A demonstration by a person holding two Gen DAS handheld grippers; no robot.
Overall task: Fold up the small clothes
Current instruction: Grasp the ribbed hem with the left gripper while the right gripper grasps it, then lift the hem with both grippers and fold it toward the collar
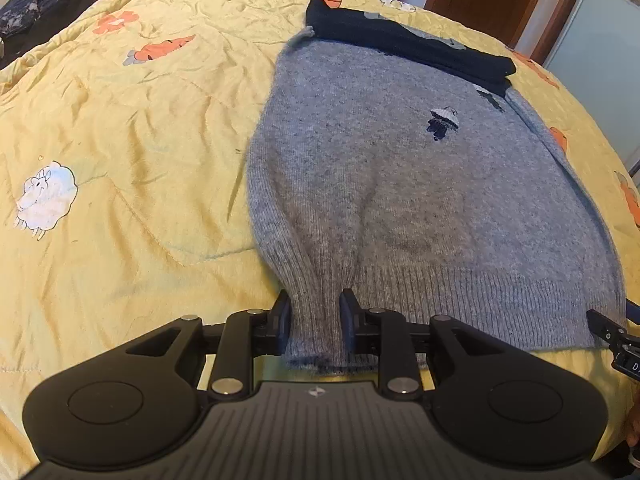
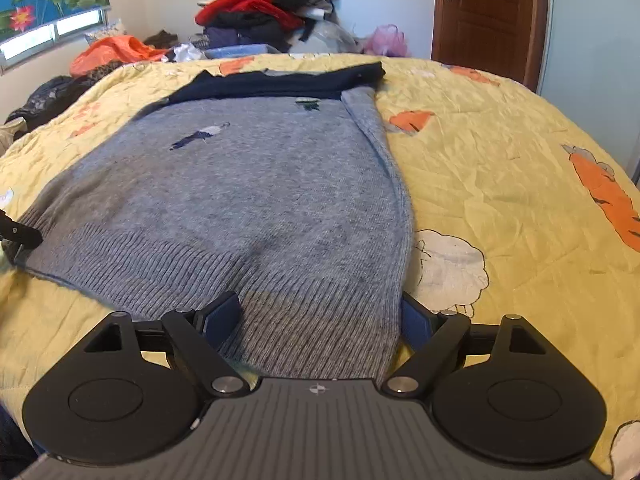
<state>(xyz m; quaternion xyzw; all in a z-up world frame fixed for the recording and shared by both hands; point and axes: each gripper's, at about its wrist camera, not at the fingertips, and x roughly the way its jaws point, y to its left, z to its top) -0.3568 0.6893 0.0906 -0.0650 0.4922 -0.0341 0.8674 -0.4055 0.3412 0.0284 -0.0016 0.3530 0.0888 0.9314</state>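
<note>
One grey knit sweater (image 2: 248, 200), navy-collared, flat on yellow quilt (image 2: 500, 184).

Little lettering could be read: a white "D", followed by a cut-off character, stood on the black body of the right tongs (image 1: 624, 354) at the left wrist view's edge. No other words, brands or numbers were legible.

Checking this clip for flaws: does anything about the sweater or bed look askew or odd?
Little stands out. The grey sweater lies flat on the yellow quilt, its hem bunched between the left gripper fingers. The right gripper straddles the hem, open. Clothes pile behind.
</note>
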